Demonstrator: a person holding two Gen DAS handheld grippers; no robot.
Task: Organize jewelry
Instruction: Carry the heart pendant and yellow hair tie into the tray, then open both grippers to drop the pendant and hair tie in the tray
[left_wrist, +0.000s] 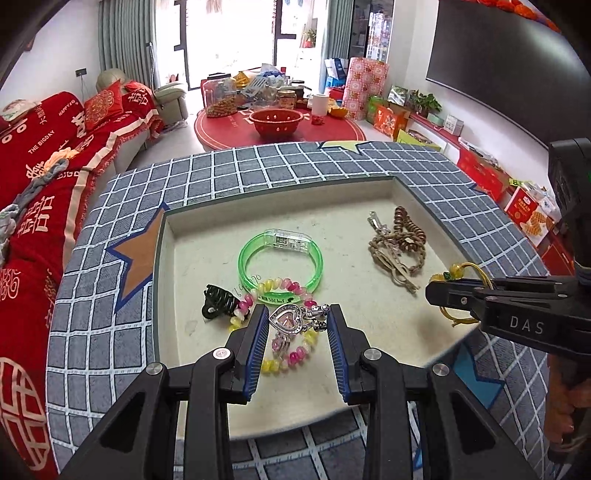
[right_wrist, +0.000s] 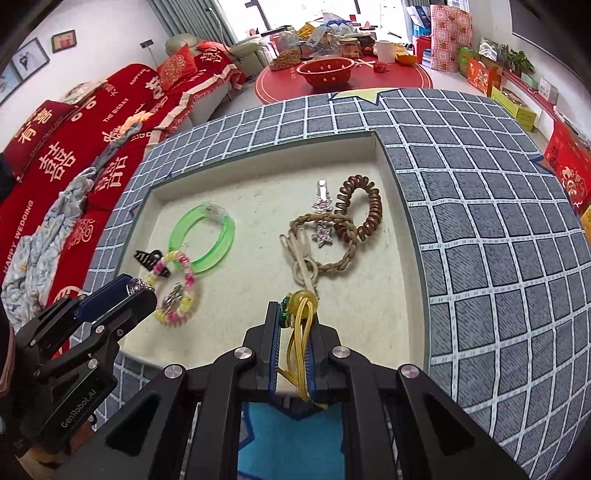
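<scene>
My left gripper (left_wrist: 297, 314) is shut on a silver heart-faced watch (left_wrist: 286, 319), its band hanging over a pink and yellow bead bracelet (left_wrist: 291, 360) in the white tray (left_wrist: 184, 266). My right gripper (right_wrist: 295, 310) is shut on a yellow cord bracelet (right_wrist: 301, 332) with a yellow bead at the fingertips; it hangs over the tray's near edge. In the left wrist view the right gripper (left_wrist: 434, 291) comes in from the right. In the right wrist view the left gripper (right_wrist: 138, 290) stands at the lower left.
In the tray lie a green bangle (left_wrist: 280, 258), a black claw clip (left_wrist: 216, 302), a brown coil hair tie (right_wrist: 364, 206), a braided brown cord (right_wrist: 340, 254) and a star hair clip (right_wrist: 323, 218). A blue checked cloth (right_wrist: 480, 221) surrounds the tray. A red sofa (left_wrist: 37, 184) stands left.
</scene>
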